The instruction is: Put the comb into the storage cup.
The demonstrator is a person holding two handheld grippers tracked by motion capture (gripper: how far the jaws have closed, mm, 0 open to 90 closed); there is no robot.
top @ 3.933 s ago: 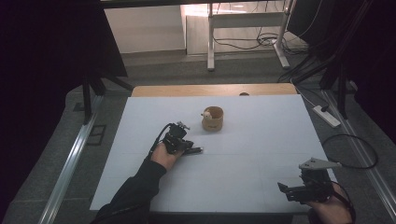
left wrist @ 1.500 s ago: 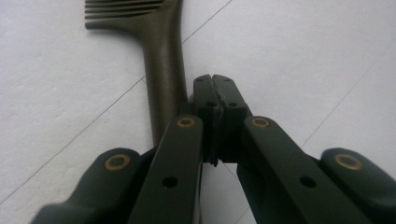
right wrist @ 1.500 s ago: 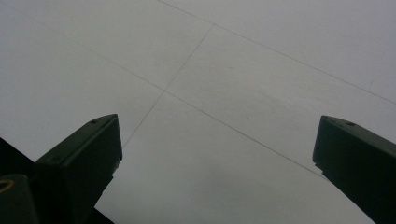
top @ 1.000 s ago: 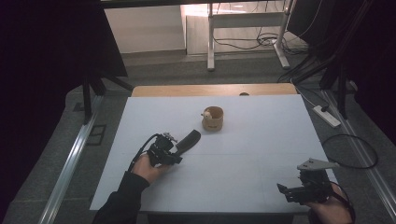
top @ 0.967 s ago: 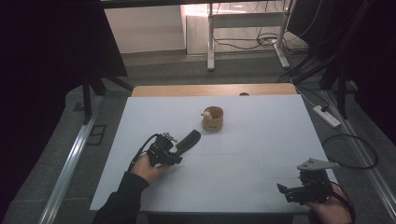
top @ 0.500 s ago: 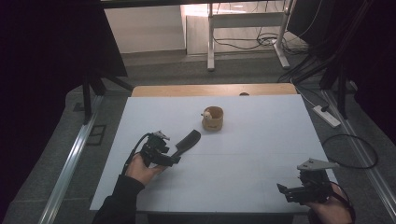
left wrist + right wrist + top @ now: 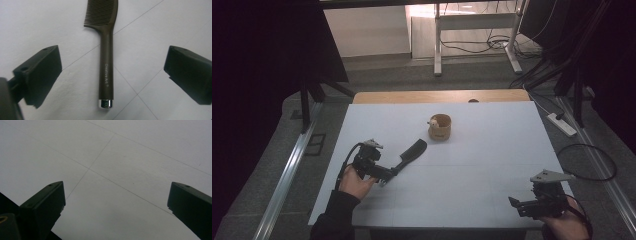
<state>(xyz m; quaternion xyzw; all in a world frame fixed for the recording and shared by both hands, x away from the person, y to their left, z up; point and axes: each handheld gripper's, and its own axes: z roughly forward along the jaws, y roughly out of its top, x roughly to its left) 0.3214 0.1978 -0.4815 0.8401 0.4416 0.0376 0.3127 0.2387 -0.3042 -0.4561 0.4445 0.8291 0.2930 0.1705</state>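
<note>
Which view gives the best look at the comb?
Left gripper view: the comb lies flat on the white table, with its teeth, its handle lettering and its shiny end cap sharp, between the left claw jaws, which have just been opening and stand clear of it. In the high view the comb is small and dark.

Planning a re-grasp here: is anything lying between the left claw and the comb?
Nothing visible. The left claw has just been opening; its jaws stand wide on either side of the comb, which lies flat on the bare white table.
</note>
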